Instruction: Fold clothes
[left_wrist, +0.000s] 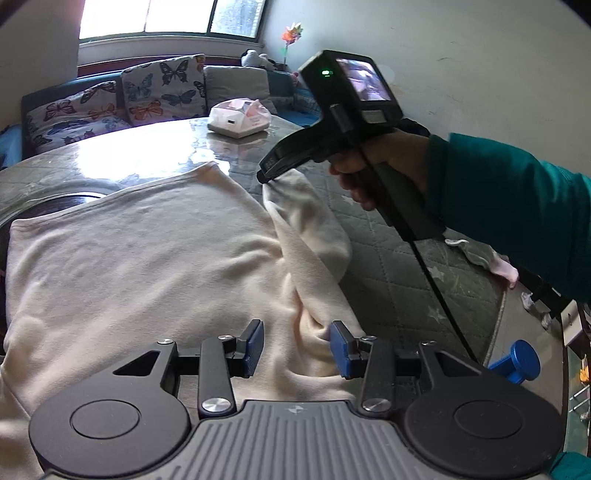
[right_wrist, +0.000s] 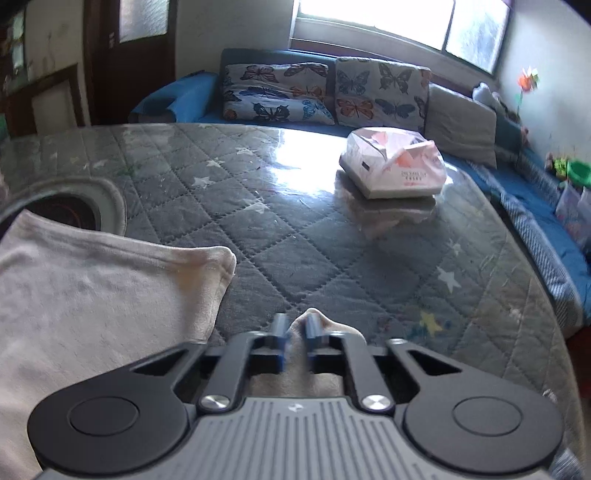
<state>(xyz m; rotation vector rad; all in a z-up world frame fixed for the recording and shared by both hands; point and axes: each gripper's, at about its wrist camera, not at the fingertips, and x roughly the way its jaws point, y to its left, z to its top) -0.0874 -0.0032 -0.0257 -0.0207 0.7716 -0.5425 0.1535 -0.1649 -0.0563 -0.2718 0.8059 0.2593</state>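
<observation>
a cream long-sleeved top (left_wrist: 140, 258) lies spread flat on the quilted grey table cover (right_wrist: 295, 206). the right gripper (right_wrist: 296, 334) is clenched on the cuff of its sleeve (left_wrist: 306, 218), while the left gripper (left_wrist: 297, 345) hovers released above the armpit folds.

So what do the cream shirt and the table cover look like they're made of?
The shirt looks like soft knit, likely cotton or fleece: matte, slightly fuzzy, draping in loose wrinkles. The table cover looks like quilted grey fabric with stitched diamonds and stars, seemingly under clear glossy plastic or glass, since window glare reflects off it.
</observation>
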